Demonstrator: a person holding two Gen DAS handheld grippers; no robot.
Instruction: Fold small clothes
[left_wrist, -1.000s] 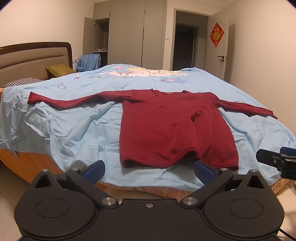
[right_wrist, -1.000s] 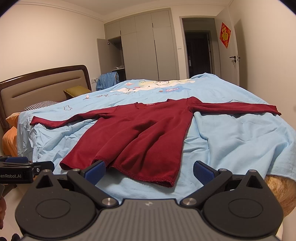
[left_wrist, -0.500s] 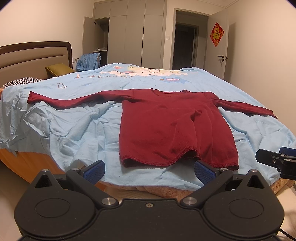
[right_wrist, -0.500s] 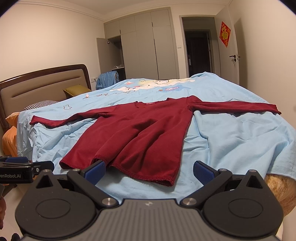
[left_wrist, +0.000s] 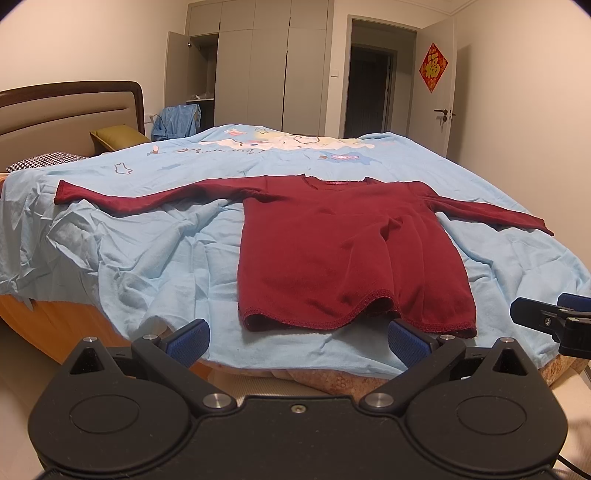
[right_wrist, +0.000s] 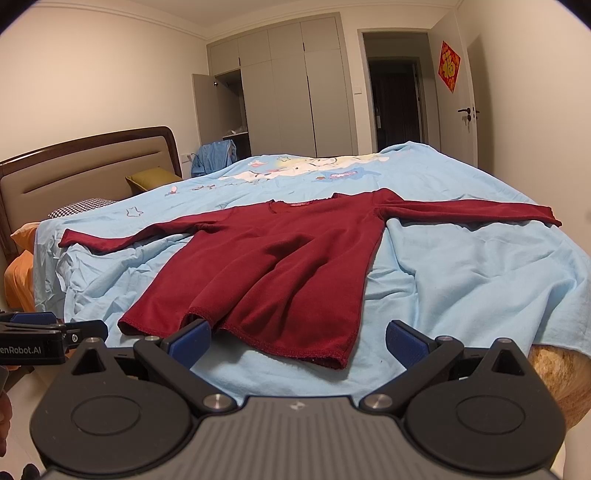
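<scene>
A dark red long-sleeved top (left_wrist: 347, 251) (right_wrist: 280, 258) lies flat on the light blue bedsheet (left_wrist: 155, 251) (right_wrist: 461, 280), sleeves spread out to both sides, hem toward me. My left gripper (left_wrist: 297, 338) is open, held just short of the hem near the bed's front edge, with nothing between its blue pads. My right gripper (right_wrist: 297, 339) is open too, in front of the hem's right part, empty. Each gripper shows at the edge of the other's view: the right gripper (left_wrist: 550, 321) and the left gripper (right_wrist: 51, 336).
The bed has a padded headboard (left_wrist: 70, 118) at the left with pillows (left_wrist: 114, 136). Beyond it stand a grey wardrobe (left_wrist: 266, 70) with one door open, a blue garment (left_wrist: 179, 120) hung nearby, and an open doorway (left_wrist: 373, 96). The mattress edge (right_wrist: 557, 373) shows bare at the right.
</scene>
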